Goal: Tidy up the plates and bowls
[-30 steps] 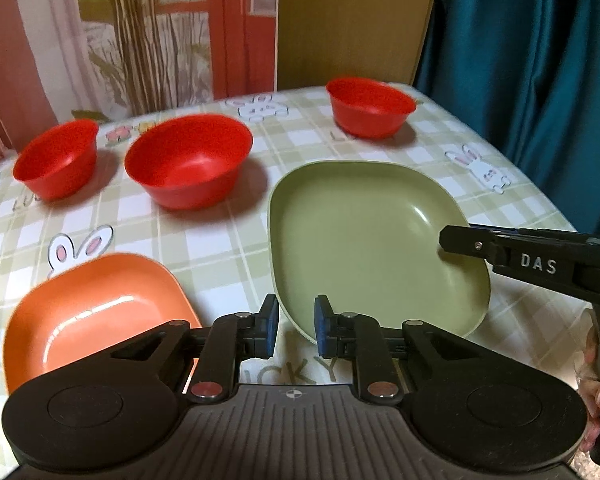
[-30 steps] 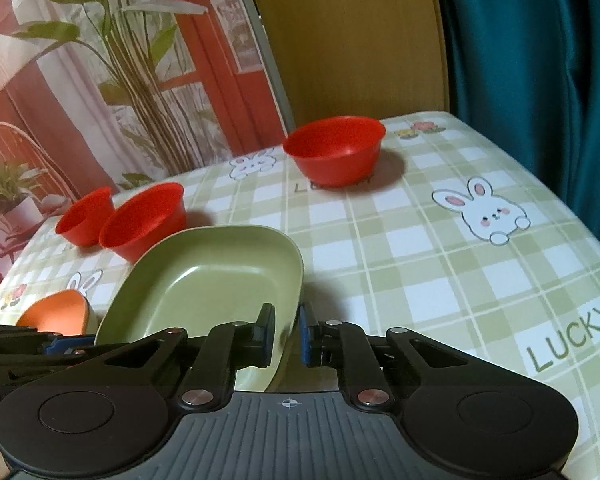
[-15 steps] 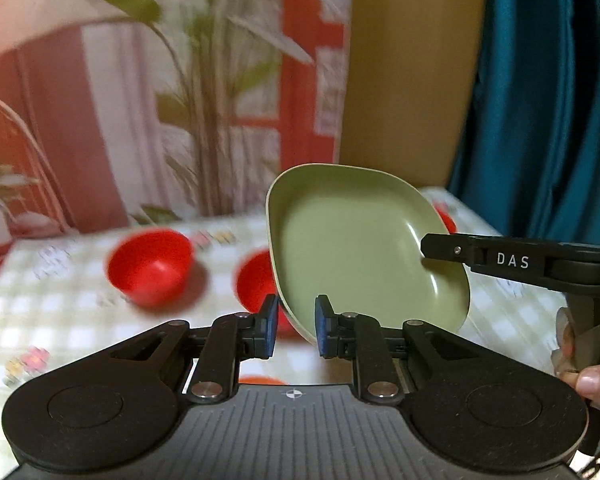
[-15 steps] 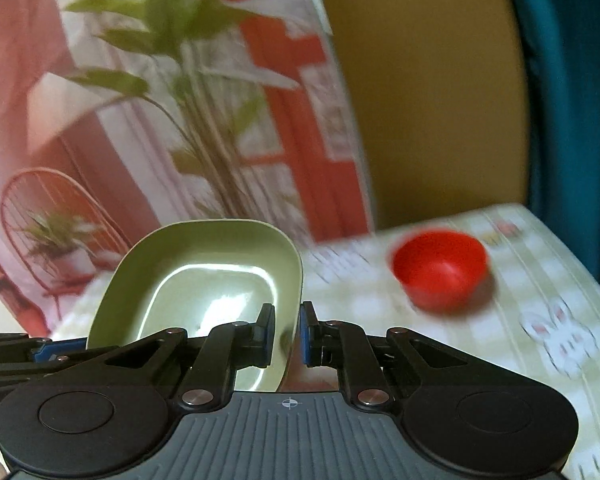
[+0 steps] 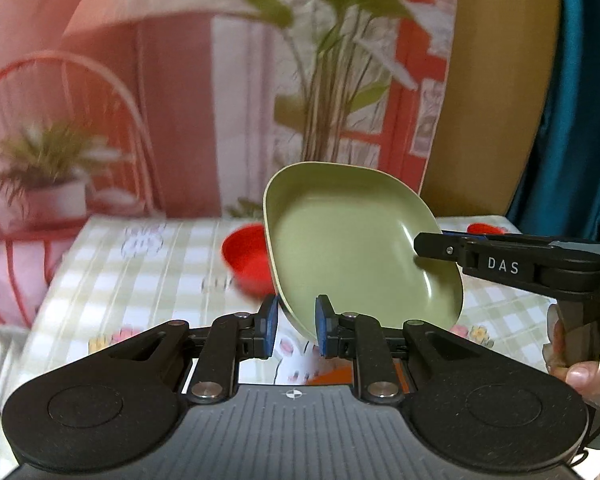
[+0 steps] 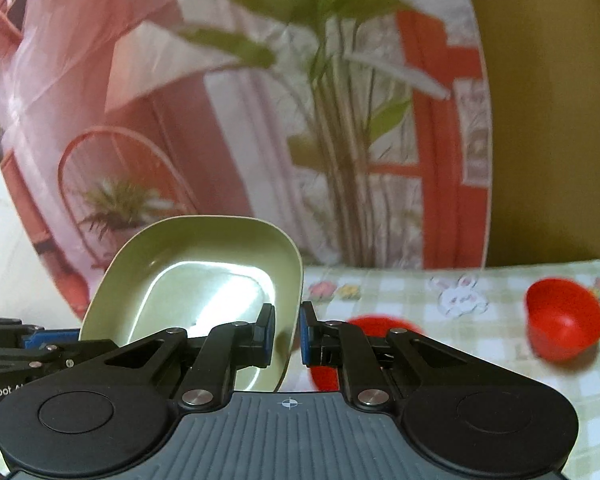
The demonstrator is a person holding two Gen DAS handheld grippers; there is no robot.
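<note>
A square green plate (image 5: 356, 240) hangs in the air above the table, tilted, held by both grippers. My left gripper (image 5: 294, 326) is shut on the plate's near rim. My right gripper (image 6: 287, 334) is shut on the green plate (image 6: 204, 280) at its right-hand rim, and in the left wrist view it reaches in from the right as a black arm (image 5: 500, 264). A red bowl (image 5: 246, 258) sits on the table behind the plate. Two red bowls (image 6: 562, 318) (image 6: 376, 326) show in the right wrist view. A sliver of orange plate (image 5: 328, 378) shows under my left gripper.
The table carries a green checked cloth with rabbit prints (image 6: 460, 296). Behind it hang a printed backdrop with plants (image 5: 332, 80) and a teal curtain (image 5: 580, 120). A person's hand (image 5: 580, 368) grips the right gripper's handle at the right edge.
The green plate has left the table and risen with both grippers, which swung to the left. The bowls and orange plate have dropped lower in view.
</note>
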